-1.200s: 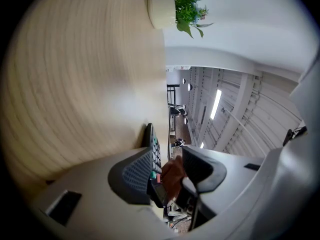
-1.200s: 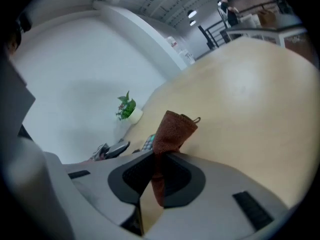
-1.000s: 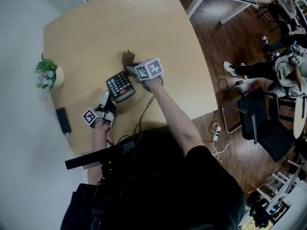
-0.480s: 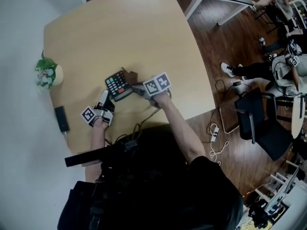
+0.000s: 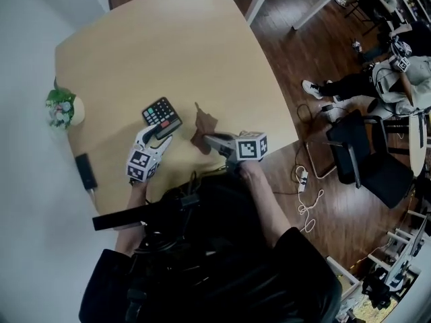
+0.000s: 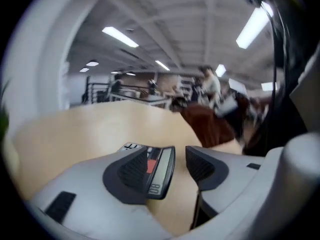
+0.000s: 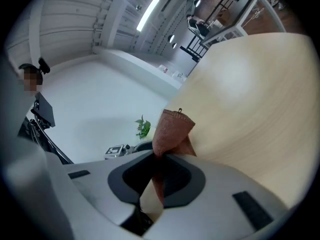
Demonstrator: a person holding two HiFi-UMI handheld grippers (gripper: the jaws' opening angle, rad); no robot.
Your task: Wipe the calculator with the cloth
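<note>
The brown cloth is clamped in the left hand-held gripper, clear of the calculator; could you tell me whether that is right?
Not quite: the right hand-held gripper clamps the brown cloth, as the right gripper view shows. It is clear of the calculator, whose edge sits between the left hand-held gripper's just-opened jaws.

Your top (image 5: 222, 268): black, short sleeves.
Your left gripper (image 5: 159, 136): pale grey shell, dark ribbed pads (image 6: 131, 172).
Your right gripper (image 5: 209, 140): same grey shell.
Your cubes (image 5: 250, 146): white, black square markers.
</note>
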